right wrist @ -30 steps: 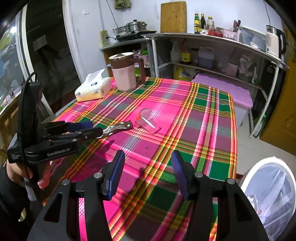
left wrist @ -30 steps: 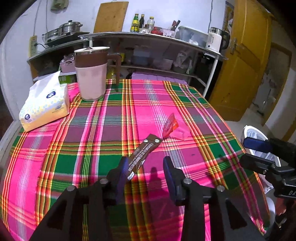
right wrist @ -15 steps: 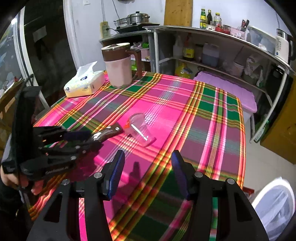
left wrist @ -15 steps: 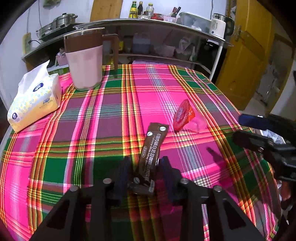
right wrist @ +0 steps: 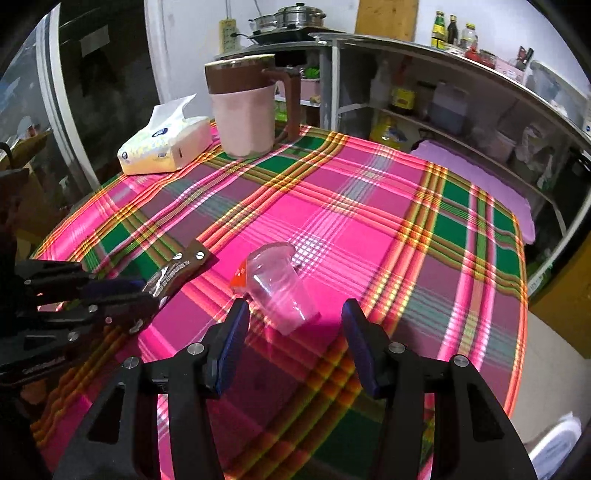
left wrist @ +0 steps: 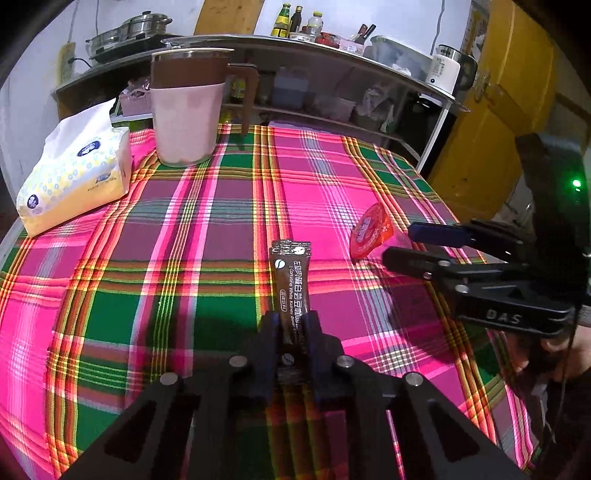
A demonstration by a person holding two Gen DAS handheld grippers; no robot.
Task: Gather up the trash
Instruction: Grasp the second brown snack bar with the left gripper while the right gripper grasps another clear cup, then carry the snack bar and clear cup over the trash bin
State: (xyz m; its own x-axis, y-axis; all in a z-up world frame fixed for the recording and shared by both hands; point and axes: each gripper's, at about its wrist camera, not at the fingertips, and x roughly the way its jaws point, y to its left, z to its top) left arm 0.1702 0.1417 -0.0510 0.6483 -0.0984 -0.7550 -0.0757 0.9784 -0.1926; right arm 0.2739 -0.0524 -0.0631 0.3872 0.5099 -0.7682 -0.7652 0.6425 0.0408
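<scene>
The plaid-covered desk (left wrist: 184, 229) is lying mostly bare, with a jug (left wrist: 186, 110) and tissue pack (left wrist: 74, 173) near its far edge. The left claw (left wrist: 291, 332) is closing on the brown sachet (left wrist: 291, 280) at mid-desk, pads pressing its near end. The right claw (right wrist: 295, 328) is hanging wide apart, empty, just short of the tipped clear cup (right wrist: 280, 284).

A plaid-clothed counter (left wrist: 207, 236) fills the room's middle. At twelve o'clock a metal shelf rack (right wrist: 424, 55) lines the white wall (right wrist: 184, 33); a yellow door (left wrist: 509, 110) stands at two o'clock.
</scene>
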